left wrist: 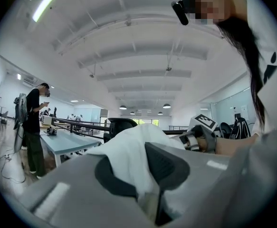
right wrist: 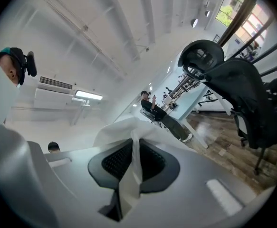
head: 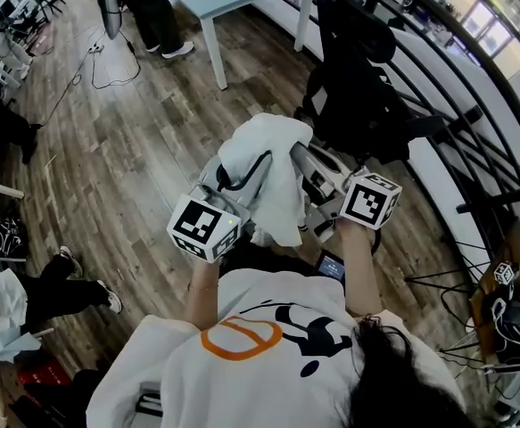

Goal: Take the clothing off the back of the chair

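Held up a white garment [head: 268, 176] in front of the chest, bunched between the two grippers. Pinched a thick fold of it in the left gripper [left wrist: 150, 175], with the dark pads [left wrist: 169, 163] pressed onto the cloth from either side and the rest heaped up over the jaw tips. Pinched a thinner fold in the right gripper [right wrist: 131, 167], closed tight on a narrow strip of cloth running down between the two pads. Draped the garment over both sets of jaws in the head view, with a loose end hanging just below them. Held it off the black office chair [head: 358, 78], clear of the backrest and apart from it, above the wood floor [head: 126, 168].
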Motion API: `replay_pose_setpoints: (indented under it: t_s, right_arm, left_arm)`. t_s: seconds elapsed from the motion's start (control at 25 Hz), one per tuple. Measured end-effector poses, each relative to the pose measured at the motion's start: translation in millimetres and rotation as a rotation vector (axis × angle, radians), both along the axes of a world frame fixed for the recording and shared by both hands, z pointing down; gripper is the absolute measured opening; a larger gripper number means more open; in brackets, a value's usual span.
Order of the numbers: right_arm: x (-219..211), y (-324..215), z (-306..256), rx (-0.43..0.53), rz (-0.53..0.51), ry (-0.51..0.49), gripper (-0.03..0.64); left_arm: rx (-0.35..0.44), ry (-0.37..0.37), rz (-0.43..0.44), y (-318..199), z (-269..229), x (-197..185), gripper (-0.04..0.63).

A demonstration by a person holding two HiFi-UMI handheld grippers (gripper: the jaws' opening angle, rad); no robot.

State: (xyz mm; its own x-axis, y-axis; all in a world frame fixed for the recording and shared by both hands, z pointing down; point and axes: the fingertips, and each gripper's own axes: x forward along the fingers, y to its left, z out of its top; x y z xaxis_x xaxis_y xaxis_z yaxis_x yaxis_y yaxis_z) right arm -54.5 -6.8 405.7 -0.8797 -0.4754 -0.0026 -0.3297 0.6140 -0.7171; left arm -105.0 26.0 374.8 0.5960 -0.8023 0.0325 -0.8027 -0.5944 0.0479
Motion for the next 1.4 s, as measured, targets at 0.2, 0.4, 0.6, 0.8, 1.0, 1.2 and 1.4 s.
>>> replay_pose_setpoints:
  t_s: [0.2,0.4,0.6,0.8,1.0,1.2,1.4]
  right_arm:
    - [18,13,14,0.010,-0.002,0.041,0.060]
    - [33,23,24,0.031,0.012,0.084,0.061]
    - [36,26,24,0.060,0.023,0.117,0.061]
    - [42,31,26,0.086,0.026,0.143,0.061]
    - [45,30,27,0.099,0.028,0.152,0.061]
    - [47,29,29,0.106,0.029,0.157,0.061]
    - [46,27,27,0.120,0.025,0.161,0.061]
  left_arm:
    - [-0.041,-0.012,-0.007,10,15,21,0.066]
    - [-0.072,-0.018,-0.004,19,28,39,0.066]
    - [-0.090,-0.022,0.005,23,32,45,0.066]
    - [-0.100,-0.025,0.017,28,37,53,0.066]
    - [-0.102,-0.029,0.022,26,38,56,0.065]
    - [-0.106,-0.033,0.028,26,40,59,0.066]
    - [-0.101,-0.039,0.031,26,38,57,0.066]
